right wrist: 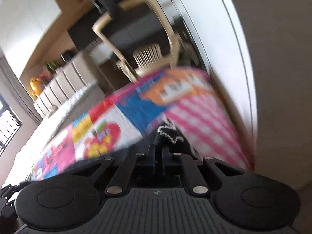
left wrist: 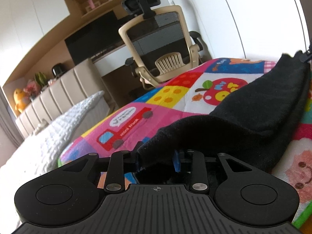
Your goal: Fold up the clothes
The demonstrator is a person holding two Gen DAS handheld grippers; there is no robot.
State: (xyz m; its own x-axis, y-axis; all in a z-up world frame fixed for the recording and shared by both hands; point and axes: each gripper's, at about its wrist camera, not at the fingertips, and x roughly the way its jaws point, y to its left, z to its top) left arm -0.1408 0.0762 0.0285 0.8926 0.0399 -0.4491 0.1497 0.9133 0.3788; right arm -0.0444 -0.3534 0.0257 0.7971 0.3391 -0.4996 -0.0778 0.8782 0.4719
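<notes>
A black knit garment (left wrist: pixel 253 113) stretches over a colourful patchwork blanket (left wrist: pixel 175 95) on a bed. My left gripper (left wrist: pixel 158 160) is shut on one bunched corner of it, the blue pads pressing the cloth. The garment rises to the upper right, where my right gripper (left wrist: pixel 306 56) holds its other end. In the right wrist view, which is motion-blurred, my right gripper (right wrist: pixel 159 156) is shut on a black edge with white stitching (right wrist: pixel 168 135), above the blanket (right wrist: pixel 195 113).
A beige office chair (left wrist: pixel 161 44) stands at a desk beyond the bed's far edge. A white knitted blanket (left wrist: pixel 58 128) lies to the left, by a padded headboard (left wrist: pixel 58 89). A white wall (right wrist: pixel 263 78) is close on the right.
</notes>
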